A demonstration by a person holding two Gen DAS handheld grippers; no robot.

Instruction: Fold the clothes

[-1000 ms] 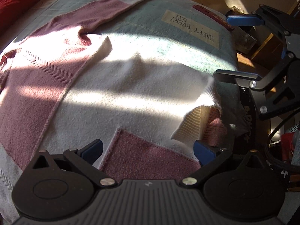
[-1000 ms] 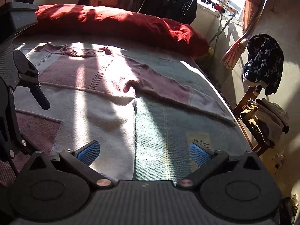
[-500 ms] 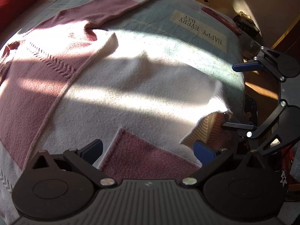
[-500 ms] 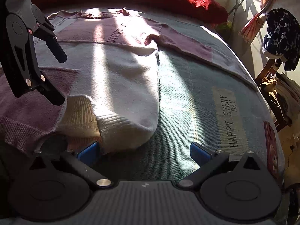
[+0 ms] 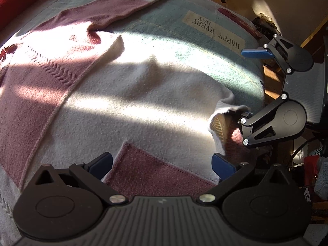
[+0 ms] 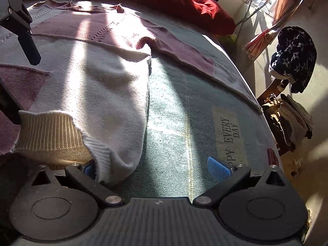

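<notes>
Right wrist: sweater point(image 6: 114, 94) hem between wide-spread right gripper point(image 6: 155, 169) fingers; left gripper point(image 5: 162, 164) likewise wide, empty.

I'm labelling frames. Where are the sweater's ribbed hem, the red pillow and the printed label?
ribbed hem point(image 6: 49, 135), right wrist view, cream ribbing.
red pillow point(image 6: 164, 0), right wrist view, top surface.
printed label point(image 5: 215, 30), left wrist view, lettering.

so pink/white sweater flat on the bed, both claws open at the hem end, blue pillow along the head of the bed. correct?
One error: the pillow is red, not blue; the right wrist view shows it. The rest holds: the pink and white sweater lies flat on the bed, and the left claw and right claw are both open at its hem end.
</notes>
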